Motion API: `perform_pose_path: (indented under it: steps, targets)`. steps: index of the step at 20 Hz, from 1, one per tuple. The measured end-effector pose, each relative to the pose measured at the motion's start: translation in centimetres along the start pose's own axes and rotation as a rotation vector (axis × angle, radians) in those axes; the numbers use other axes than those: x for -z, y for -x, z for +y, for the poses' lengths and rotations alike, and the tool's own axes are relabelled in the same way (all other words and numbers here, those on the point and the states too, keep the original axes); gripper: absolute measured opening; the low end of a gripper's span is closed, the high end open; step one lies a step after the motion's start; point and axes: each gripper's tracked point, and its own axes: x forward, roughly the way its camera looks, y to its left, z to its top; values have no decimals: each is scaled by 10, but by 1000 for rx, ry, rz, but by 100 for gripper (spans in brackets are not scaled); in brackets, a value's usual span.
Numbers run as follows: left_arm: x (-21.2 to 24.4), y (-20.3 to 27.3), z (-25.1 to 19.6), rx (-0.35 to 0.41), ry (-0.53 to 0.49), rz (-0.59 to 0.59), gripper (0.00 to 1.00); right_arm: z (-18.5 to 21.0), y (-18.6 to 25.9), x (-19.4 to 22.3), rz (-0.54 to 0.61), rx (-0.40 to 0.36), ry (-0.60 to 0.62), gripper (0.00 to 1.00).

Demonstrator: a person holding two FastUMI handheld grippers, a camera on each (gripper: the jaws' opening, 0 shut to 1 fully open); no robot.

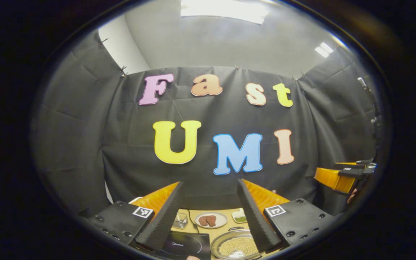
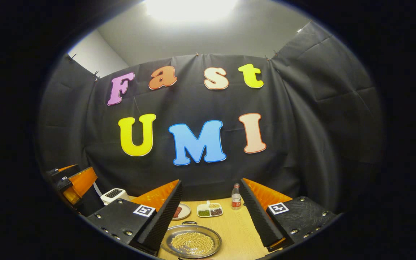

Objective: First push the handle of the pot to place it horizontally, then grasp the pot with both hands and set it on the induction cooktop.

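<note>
The table [image 2: 237, 231] is pale wood and runs back to the booth's cloth wall. On it, in the left gripper view, the cooktop [image 1: 186, 245] lies flat at the near left, partly behind a finger, with the pot [image 1: 235, 246] just to its right on the wood, apart from it. The pot is a shallow round pan of small pale grains; its thin loop handle [image 2: 189, 223] sits at the far rim, pointing toward the wall, and whether it stands up or lies flat is hard to tell. The left gripper [image 1: 209, 213] is wide open, raised above the table, holding nothing. The right gripper [image 2: 211, 213] is likewise wide open and empty above the pot. Farther back lie a plate [image 1: 211, 220], a divided dish [image 2: 209, 209], a bottle [image 2: 235, 197] and a glass [image 1: 181, 220].
</note>
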Motion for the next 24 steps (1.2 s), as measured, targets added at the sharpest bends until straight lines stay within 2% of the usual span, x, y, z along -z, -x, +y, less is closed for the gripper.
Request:
perform_pose_path:
  steps: [7, 10, 11, 12, 13, 14, 15, 16, 17, 20, 21, 22, 24]
  targets:
    - [6, -3, 3, -11, 10, 23, 95, 7, -2, 26, 82, -38, -4, 96]
    - [10, -4, 2, -12, -9, 33, 95, 9, -1, 39, 128, -46, -1, 86]
    - [11, -3, 4, -14, -15, 35, 95, 8, -1, 46, 146, -45, 6, 76]
    - [12, -2, 4, -16, -17, 35, 95, 9, 1, 52, 164, -47, 15, 72]
    - [14, -1, 2, -15, -18, 37, 95, 10, 0, 60, 186, -49, 18, 62]
    - [15, 0, 1, -15, -19, 41, 95, 11, 0, 70, 215, -49, 14, 57]
    - [18, 1, 1, -14, -21, 45, 95, 9, 0, 80, 243, -38, 11, 46]
    - [20, 2, 2, -15, -23, 49, 95, 7, 0, 88, 268, -28, 6, 38]
    - [22, 3, 5, -17, -24, 54, 95, 8, 1, 98, 296, -27, 2, 21]
    - [27, 6, 11, -25, -25, 64, 94, 24, 4, 131, 407, -95, 9, 19]
    - [29, 6, 14, -29, -25, 70, 95, 27, 10, 145, 459, -109, 14, 15]
    - [30, 6, 16, -33, -22, 75, 96, 32, 13, 156, 500, -135, 8, 5]
    - [35, 9, 23, -42, -17, 84, 99, 41, 19, 172, 559, -170, 12, 2]
